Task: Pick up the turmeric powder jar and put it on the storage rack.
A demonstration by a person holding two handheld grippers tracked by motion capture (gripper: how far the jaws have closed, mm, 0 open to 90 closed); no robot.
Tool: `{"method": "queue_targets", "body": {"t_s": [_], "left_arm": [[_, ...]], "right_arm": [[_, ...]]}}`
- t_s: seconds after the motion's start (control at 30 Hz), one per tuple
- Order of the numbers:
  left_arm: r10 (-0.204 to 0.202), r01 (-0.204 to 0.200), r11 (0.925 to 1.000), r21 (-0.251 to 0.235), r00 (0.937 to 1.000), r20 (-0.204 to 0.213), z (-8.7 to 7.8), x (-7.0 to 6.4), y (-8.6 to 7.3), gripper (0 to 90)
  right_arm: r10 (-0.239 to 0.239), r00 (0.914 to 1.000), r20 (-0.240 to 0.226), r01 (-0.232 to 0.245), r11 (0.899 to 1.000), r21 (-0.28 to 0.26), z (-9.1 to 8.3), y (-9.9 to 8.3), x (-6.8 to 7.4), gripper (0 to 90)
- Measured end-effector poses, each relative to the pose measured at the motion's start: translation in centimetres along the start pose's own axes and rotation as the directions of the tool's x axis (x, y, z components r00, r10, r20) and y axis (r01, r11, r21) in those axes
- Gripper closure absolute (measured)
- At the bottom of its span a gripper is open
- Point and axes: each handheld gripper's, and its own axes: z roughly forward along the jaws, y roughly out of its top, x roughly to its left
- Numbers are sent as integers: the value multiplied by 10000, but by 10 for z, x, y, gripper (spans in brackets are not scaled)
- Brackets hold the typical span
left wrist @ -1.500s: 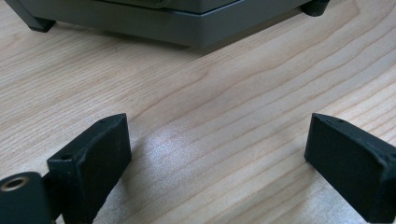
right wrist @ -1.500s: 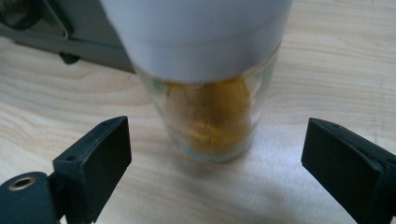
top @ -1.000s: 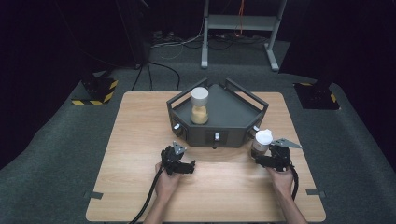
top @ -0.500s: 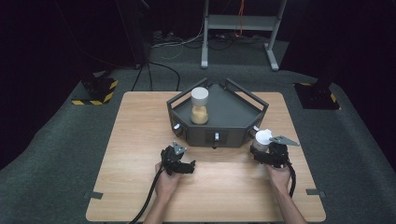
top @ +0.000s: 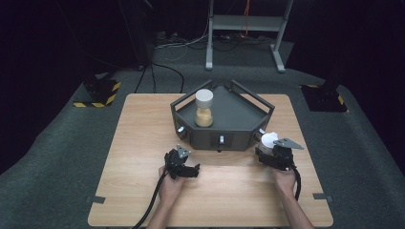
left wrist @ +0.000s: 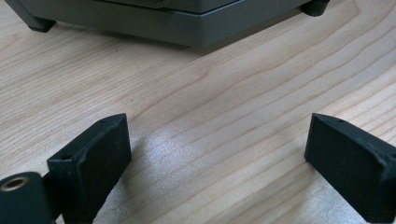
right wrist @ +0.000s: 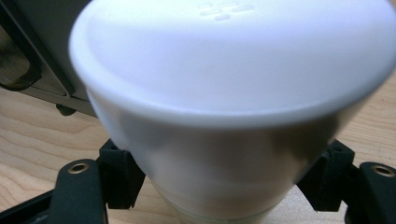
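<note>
Holding the white-capped jar (top: 269, 140) just off the right front corner of the dark tray (top: 239, 114), the right claw (top: 272, 152) is clamped on it below the cap; in the right gripper view the jaws press against both sides of the jar (right wrist: 233, 116) beneath the wide white lid. A second jar with pale yellow contents (top: 204, 109) stands upright inside the tray, toward its left rear. The step in hand looks like carrying the gripped jar up and over the tray's rail to set it down inside.

To do this well, the grip should stay firm and level, since the hold is near the top and a tilt could swing the heavier bottom. The jar needs to rise enough for its base to clear the tray's front wall and raised rail before moving inward. A bare spot on the tray floor to the right of the standing jar seems the safest target, well apart from it, so the two do not knock. Lowering straight down until the base rests flat, then opening, should keep it upright.

The left claw (top: 184, 167) rests low over the desk (top: 143, 143) in front of the tray, jaws spread apart and holding nothing; the left gripper view has bare wood (left wrist: 210, 116) between them. It can stay clear there.
</note>
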Motion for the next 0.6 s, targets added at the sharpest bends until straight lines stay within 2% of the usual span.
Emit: {"method": "queue_targets", "body": {"t_s": [0.17,0.6], "left_arm": [[0,0,10000,0,10000,-2,0,0,0,70],[-6,6,10000,-3,10000,2,0,0,0,70]], "right_arm": [[-138,9999,52,138,9999,-18,0,0,1,295],[-110,9999,103,110,9999,-9,-1,1,2,302]]}}
